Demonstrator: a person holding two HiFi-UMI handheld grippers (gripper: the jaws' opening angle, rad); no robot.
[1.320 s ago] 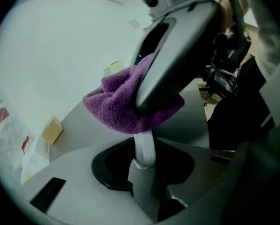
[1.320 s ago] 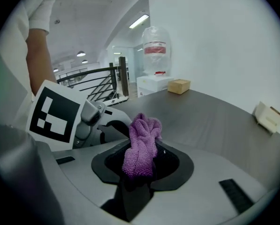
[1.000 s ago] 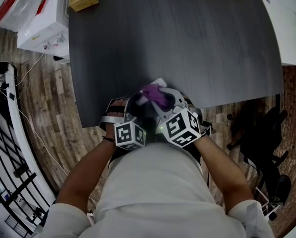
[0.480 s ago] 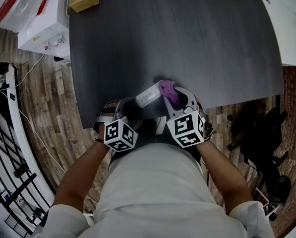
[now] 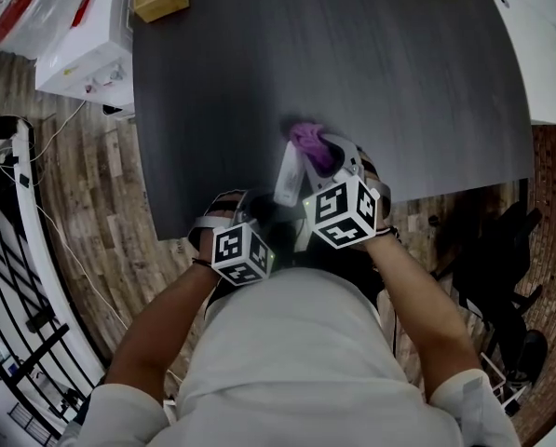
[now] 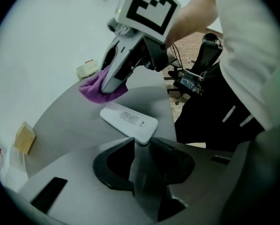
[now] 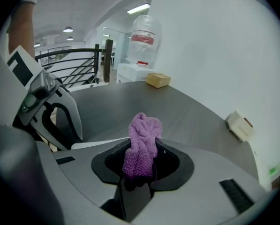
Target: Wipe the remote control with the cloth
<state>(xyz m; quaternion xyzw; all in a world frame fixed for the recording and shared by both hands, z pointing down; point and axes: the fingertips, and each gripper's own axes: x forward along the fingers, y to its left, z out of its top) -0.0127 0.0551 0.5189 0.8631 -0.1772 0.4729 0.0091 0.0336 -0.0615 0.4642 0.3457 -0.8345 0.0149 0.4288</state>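
Remote control point(image 5: 287, 175) has swung round. A second ago it was up close to my body between both tools; now it points away from me over the near part of the worktop point(image 5: 408, 82), centre of the head view, label side up, and looks set down. The left hand-held gripper point(image 6: 140, 142) has backed off toward lower left. Its jaws are closing, with the remote's near end right at the tips but wider than the gap, and I see no pad pressing on it. The right hand-held gripper point(image 7: 140, 165) is clamped on the purple cloth point(image 7: 142, 144). The cloth has gone from over the remote to just past its far end; contact is unclear. My read: the remote was repositioned and the wipe isn't finished. The next stroke likely drags the cloth back along this face.
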